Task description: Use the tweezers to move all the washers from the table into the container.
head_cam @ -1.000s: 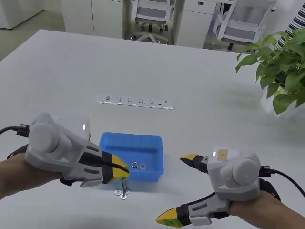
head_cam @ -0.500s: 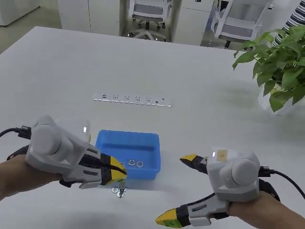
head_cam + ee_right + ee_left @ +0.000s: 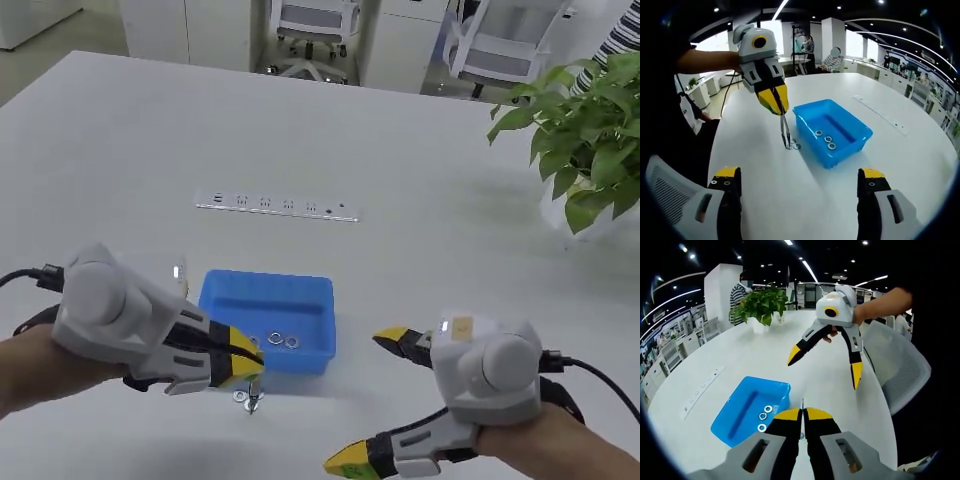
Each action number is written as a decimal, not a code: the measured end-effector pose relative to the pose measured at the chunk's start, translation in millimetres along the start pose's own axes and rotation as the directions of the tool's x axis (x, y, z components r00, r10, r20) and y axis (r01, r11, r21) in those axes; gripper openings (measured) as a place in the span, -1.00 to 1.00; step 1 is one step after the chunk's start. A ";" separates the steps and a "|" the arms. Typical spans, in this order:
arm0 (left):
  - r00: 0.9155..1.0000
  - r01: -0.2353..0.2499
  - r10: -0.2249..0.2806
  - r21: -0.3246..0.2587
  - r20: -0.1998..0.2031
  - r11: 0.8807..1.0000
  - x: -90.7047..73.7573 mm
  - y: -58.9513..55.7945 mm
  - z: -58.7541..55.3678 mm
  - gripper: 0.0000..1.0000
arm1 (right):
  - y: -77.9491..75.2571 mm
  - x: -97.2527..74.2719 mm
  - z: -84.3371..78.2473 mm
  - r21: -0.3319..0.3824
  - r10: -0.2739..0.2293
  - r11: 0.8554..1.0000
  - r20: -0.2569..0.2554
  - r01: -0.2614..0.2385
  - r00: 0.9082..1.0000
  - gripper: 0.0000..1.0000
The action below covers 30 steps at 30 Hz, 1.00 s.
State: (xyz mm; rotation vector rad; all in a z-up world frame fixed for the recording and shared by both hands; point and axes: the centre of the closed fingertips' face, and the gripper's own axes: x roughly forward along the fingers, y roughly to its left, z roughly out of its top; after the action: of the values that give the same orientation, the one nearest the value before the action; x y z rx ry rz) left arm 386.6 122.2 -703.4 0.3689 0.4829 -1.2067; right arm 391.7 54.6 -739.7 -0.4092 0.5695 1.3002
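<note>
Two claws are in use. My left claw is pressed together on the tweezers. Their tips point down at the loose washers, which lie on the surface just beside the blue container. My right claw is spread and holds nothing. I judge the step in hand to be picking up a washer. The next move calls for a firm pinch, a lift over the wall, then release. The container holds three washers.

White table bearing a power strip — office chairs behind, leafy plant at right, strip lights overhead.
</note>
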 end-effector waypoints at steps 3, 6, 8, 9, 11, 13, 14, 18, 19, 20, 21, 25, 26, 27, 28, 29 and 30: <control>1.000 0.008 -0.008 0.002 0.000 1.000 -1.0 -0.5 -0.7 -0.88 | 2.7 0.9 4.8 -0.022 0.017 1.000 0.024 -0.016 1.000 0.86; 1.000 0.018 -0.018 0.008 -0.002 1.000 -2.2 -1.5 -1.5 -0.88 | 5.0 2.4 9.3 -0.048 0.034 0.998 0.040 -0.032 0.999 0.77; 1.000 0.025 -0.025 0.011 -0.003 1.000 -2.7 -2.1 -2.0 -0.88 | 7.2 4.2 11.7 -0.069 0.049 0.997 0.044 -0.046 0.998 0.70; 1.000 0.030 -0.030 0.017 -0.003 0.999 -3.0 -2.4 -2.3 -0.88 | 7.9 5.1 12.6 -0.076 0.053 0.996 0.045 -0.050 0.998 0.67; 0.999 0.034 -0.034 0.020 -0.005 0.999 -3.3 -2.7 -2.5 -0.88 | 9.8 7.5 14.5 -0.091 0.067 0.994 0.050 -0.062 0.996 0.60; 0.999 0.039 -0.039 0.021 -0.005 0.999 -3.4 -3.3 -2.7 -0.88 | 12.6 10.2 16.6 -0.109 0.084 0.991 0.052 -0.078 0.995 0.53; 0.999 0.042 -0.041 0.021 -0.005 0.999 -3.4 -3.3 -2.7 -0.88 | 14.2 11.8 17.6 -0.120 0.092 0.989 0.052 -0.085 0.994 0.49; 0.999 0.051 -0.050 0.026 -0.010 0.998 -3.2 -3.9 -2.8 -0.88 | 18.8 17.7 19.6 -0.153 0.119 0.982 0.046 -0.111 0.992 0.36; 0.999 0.053 -0.053 0.027 -0.011 0.998 -3.1 -4.0 -2.8 -0.88 | 19.2 18.9 19.9 -0.158 0.123 0.981 0.046 -0.114 0.991 0.33; 0.999 0.054 -0.054 0.027 -0.011 0.998 -2.9 -3.8 -2.7 -0.88 | 19.8 19.9 20.2 -0.167 0.129 0.979 0.045 -0.120 0.991 0.28; 0.998 0.056 -0.055 0.028 -0.012 0.998 -2.8 -3.8 -2.7 -0.88 | 20.1 20.8 20.7 -0.173 0.132 0.977 0.045 -0.122 0.990 0.24; 0.998 0.060 -0.060 0.030 -0.016 0.998 -2.5 -3.3 -2.7 -0.88 | 20.7 25.9 23.4 -0.189 0.145 0.973 0.042 -0.135 0.988 0.13; 0.998 0.061 -0.061 0.030 -0.017 0.998 -2.5 -3.3 -2.7 -0.88 | 20.9 27.2 24.3 -0.194 0.149 0.971 0.042 -0.138 0.988 0.10; 0.998 0.062 -0.062 0.030 -0.017 0.998 -2.5 -3.2 -2.8 -0.88 | 20.6 29.0 25.3 -0.198 0.151 0.970 0.042 -0.139 0.988 0.09; 0.998 0.063 -0.062 0.030 -0.018 0.998 -2.5 -3.1 -2.8 -0.88 | 20.3 30.5 25.7 -0.203 0.152 0.969 0.041 -0.141 0.988 0.07; 0.998 0.063 -0.062 0.033 -0.021 0.997 -2.7 -2.4 -3.4 -0.88 | 20.0 32.3 26.3 -0.210 0.154 0.967 0.039 -0.142 0.987 0.04; 0.998 0.064 -0.064 0.033 -0.022 0.997 -2.7 -2.4 -3.5 -0.88 | 20.0 33.5 26.9 -0.214 0.156 0.966 0.038 -0.144 0.987 0.01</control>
State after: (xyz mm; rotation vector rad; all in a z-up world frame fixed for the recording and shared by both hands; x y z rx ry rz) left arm 383.0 125.4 -704.9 0.3974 0.4958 -1.2755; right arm 382.1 101.0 -737.9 -0.5112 0.4238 1.5200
